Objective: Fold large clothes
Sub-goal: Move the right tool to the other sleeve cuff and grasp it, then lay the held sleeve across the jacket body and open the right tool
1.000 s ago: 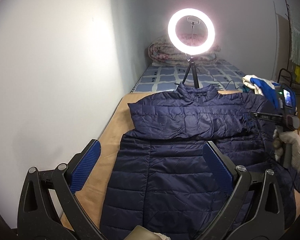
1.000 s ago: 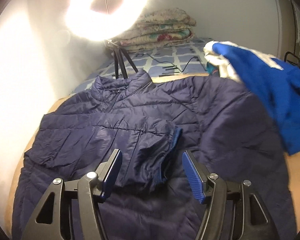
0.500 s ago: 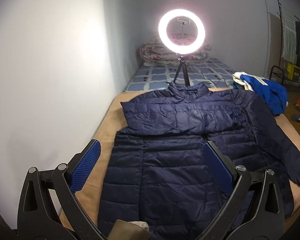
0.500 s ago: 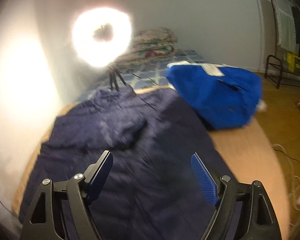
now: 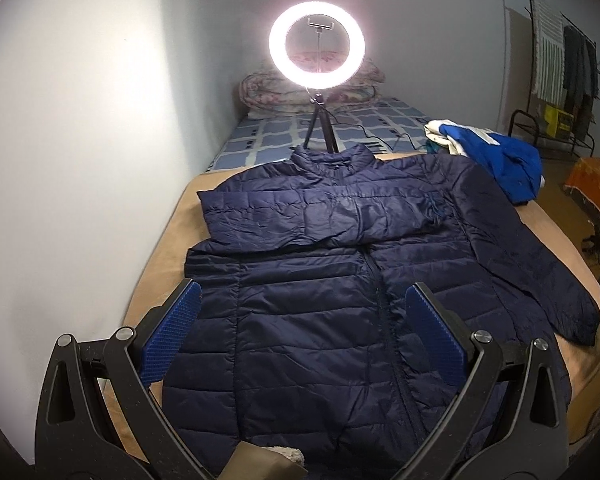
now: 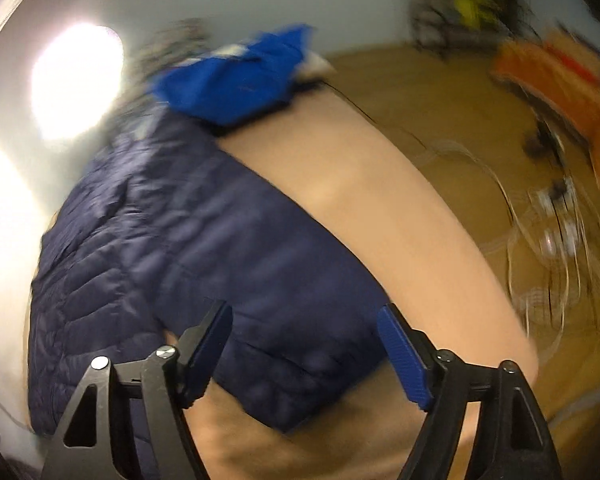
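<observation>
Navy puffer jacket (image 5: pixel 332 280) lies flat, front up, on the tan bed surface (image 5: pixel 160 256), collar far, hem near. One sleeve is folded across the chest; the right sleeve (image 6: pixel 284 312) lies unfolded, long axis running far-left to near-right. Right gripper (image 6: pixel 304 344), jaws spread and empty, sits directly over the cuff, nearer to it. Left gripper (image 5: pixel 300 340), jaws spread and empty, hovers over the hem

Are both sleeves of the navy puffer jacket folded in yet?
No, only one. On the navy puffer jacket, one sleeve lies folded across the chest; the other sleeve is spread outward on the bed.
</observation>
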Demonstrator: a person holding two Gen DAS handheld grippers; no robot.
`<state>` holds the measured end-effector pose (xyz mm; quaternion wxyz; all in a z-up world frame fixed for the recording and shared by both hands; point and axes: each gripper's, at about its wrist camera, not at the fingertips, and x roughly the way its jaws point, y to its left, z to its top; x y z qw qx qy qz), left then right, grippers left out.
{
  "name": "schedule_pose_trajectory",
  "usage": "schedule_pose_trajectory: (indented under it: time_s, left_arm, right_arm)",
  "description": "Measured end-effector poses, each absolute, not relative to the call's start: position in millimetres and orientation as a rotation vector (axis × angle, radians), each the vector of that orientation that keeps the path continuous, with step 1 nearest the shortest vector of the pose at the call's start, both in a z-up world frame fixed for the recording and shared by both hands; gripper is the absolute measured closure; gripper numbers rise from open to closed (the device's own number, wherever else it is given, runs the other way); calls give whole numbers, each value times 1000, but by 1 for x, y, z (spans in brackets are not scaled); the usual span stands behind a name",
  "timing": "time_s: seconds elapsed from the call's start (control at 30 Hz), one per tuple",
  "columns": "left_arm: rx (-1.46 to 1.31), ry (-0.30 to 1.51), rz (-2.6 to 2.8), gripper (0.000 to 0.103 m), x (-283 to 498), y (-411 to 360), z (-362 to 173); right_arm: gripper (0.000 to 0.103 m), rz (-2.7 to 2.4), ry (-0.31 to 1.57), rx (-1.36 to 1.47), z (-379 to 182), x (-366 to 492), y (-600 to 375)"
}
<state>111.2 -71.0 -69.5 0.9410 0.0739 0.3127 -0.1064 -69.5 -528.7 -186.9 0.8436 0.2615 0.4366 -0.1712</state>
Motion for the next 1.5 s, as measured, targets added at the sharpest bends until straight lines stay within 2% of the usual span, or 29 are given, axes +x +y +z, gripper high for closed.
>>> schedule_pose_trajectory:
  time_s: [0.2, 0.3, 0.4, 0.43, 0.47, 0.5, 0.57, 0.67, 0.93, 1.1, 1.3, 1.5]
  left_arm:
    - [146, 643, -211, 0, 112, -70, -71]
    - [131, 651, -201, 0, 114, -64, -72]
    - [120, 659, -191, 0, 118, -58, -73]
    - [115, 659, -189, 0, 119, -56, -73]
    - [112, 659, -185, 0, 119, -54, -73]
    - [110, 659, -182, 0, 120, -52, -72]
    - [92, 658, -173, 0, 123, -46, -69]
    - [53, 657, -163, 0, 126, -36, -63]
    - [16, 637, -169, 0, 131, -17, -51]
    - [-16, 623, -132, 0, 133, -3, -52]
    - [-72, 626, -83, 0, 142, 21, -53]
    - [-122, 600, -29, 0, 147, 44, -45]
  right_arm:
    - [28, -439, 940, 801, -231, -97, -548]
    - [29, -437, 954, 840, -239, -96, -547]
    - [35, -460, 961, 844, -244, -93, -548]
    - [43, -466, 960, 841, -245, -93, -549]
    - [57, -470, 965, 825, -244, -90, -548]
    - [65, -470, 971, 807, -244, -86, -548]
    - [89, -465, 983, 769, -242, -78, -544]
    - [99, -475, 943, 749, -224, -74, -540]
    - [100, -374, 734, 606, -120, -36, -484]
    - [100, -218, 671, 548, -81, 5, -426]
    - [100, -25, 673, 508, -66, 67, -354]
    - [100, 109, 721, 476, -75, 145, -286]
